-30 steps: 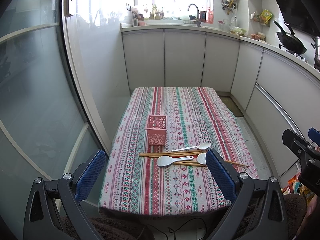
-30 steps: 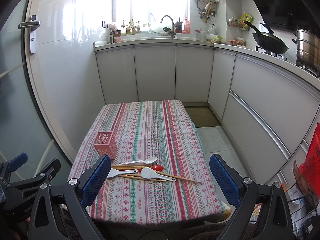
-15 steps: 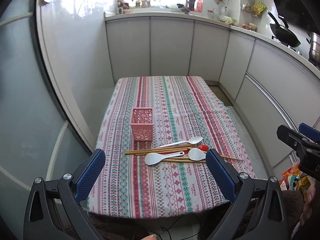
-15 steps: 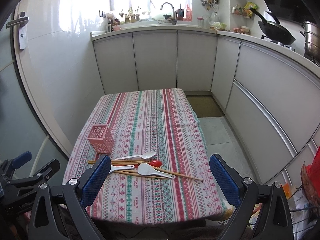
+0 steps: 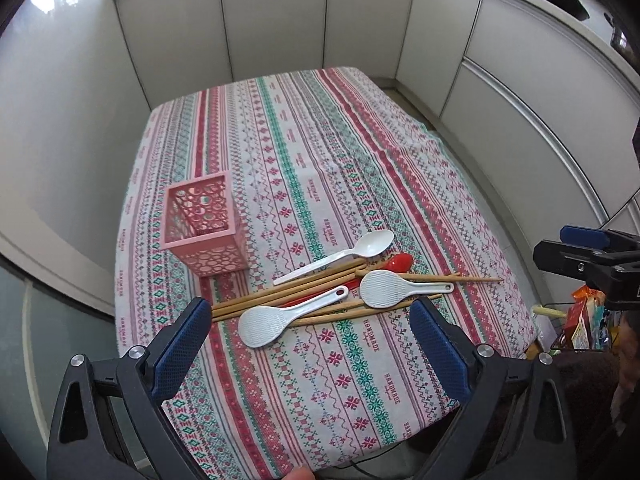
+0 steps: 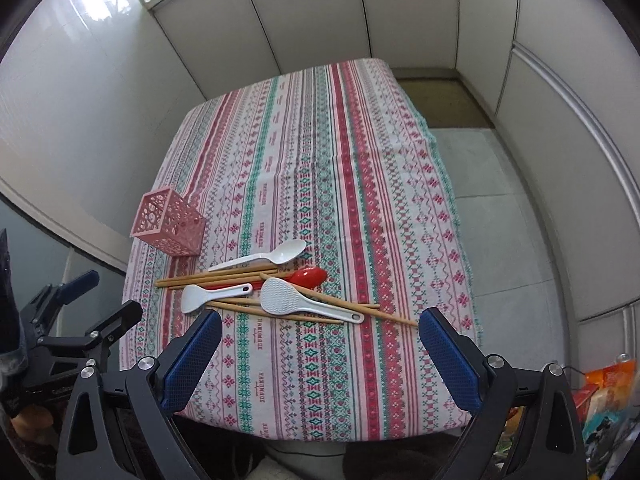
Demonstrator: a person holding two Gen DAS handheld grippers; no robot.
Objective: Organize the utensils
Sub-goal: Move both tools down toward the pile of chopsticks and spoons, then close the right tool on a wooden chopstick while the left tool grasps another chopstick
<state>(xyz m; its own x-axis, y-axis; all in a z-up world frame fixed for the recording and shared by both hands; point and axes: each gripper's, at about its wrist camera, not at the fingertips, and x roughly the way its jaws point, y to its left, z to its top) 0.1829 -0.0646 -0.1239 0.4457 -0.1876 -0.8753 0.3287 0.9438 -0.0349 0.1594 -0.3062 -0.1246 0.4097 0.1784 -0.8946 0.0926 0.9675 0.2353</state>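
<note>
A pink perforated utensil holder (image 5: 204, 228) stands upright and empty on the patterned tablecloth (image 5: 320, 168); it also shows in the right wrist view (image 6: 168, 228). Beside it lies a heap: a white spoon (image 5: 340, 254), a red spoon (image 5: 400, 262), two white rice paddles (image 5: 280, 318) (image 5: 394, 290) and several wooden chopsticks (image 5: 288, 294). The heap also shows in the right wrist view (image 6: 276, 288). My left gripper (image 5: 310, 334) is open and empty, above the near edge of the heap. My right gripper (image 6: 320, 344) is open and empty, just short of the heap.
White kitchen cabinets (image 5: 280, 20) run behind and along the right of the table. A glass door (image 5: 48, 160) is on the left. The tiled floor (image 6: 500, 200) lies to the right. The right gripper shows at the left wrist view's right edge (image 5: 588, 260).
Both grippers have moved forward and tilted down toward the table. The utensils and holder now look much larger and closer. Nothing on the table has moved.
</note>
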